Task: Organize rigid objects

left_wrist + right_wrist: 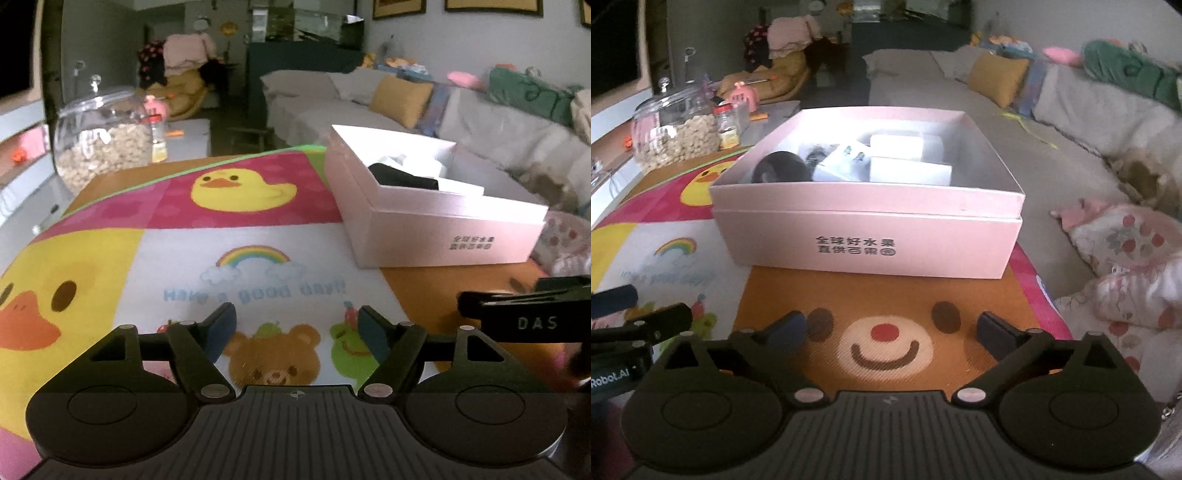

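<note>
Dim living room. Grey sofa (369,99) runs along the right, with a mustard cushion (400,100) and green plush (528,92) on it. Framed pictures (493,5) hang on a pale wall. Dark cabinet (295,62) at the back, clothes-piled chair (184,88) beside it.

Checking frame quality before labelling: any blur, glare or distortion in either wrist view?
Left wrist: dim, soft all over, fisheye bends the mat edges, bright patch on the pink box. Right wrist: box lettering readable, its contents washed out, sofa blurred, corners dark.

Box (868,236) on mat (886,295), jar (676,133) behind-left.
</note>
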Action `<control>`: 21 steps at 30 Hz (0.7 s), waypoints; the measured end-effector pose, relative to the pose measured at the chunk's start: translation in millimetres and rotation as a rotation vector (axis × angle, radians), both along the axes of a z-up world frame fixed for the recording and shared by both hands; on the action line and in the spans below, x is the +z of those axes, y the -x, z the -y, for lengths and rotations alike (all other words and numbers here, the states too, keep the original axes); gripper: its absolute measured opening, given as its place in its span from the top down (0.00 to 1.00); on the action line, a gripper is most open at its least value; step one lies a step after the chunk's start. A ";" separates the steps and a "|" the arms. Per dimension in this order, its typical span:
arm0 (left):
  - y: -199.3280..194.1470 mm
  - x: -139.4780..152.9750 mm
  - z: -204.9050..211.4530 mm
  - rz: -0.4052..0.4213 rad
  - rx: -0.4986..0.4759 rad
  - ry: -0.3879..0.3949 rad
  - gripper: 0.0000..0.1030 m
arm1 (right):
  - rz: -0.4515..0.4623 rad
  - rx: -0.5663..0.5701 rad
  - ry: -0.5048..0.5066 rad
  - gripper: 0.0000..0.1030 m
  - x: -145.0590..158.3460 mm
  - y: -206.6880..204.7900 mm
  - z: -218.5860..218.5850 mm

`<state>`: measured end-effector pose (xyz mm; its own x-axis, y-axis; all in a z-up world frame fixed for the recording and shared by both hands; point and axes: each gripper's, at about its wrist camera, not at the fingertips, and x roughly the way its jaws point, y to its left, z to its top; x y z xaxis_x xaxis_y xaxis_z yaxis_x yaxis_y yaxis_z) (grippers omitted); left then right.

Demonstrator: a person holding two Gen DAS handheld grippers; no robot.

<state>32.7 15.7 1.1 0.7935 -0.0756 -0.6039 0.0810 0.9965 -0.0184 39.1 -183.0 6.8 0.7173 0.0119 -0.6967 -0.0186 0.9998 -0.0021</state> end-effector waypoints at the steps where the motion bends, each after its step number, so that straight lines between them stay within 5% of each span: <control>1: -1.1 0.1 2.5 0.000 0.002 -0.017 0.25 | -0.002 -0.003 -0.007 0.01 -0.3 -0.8 1.8; 21: -11.1 -0.7 5.2 -0.002 0.003 -0.037 0.22 | 0.063 -0.025 -0.002 0.00 -7.7 7.8 0.3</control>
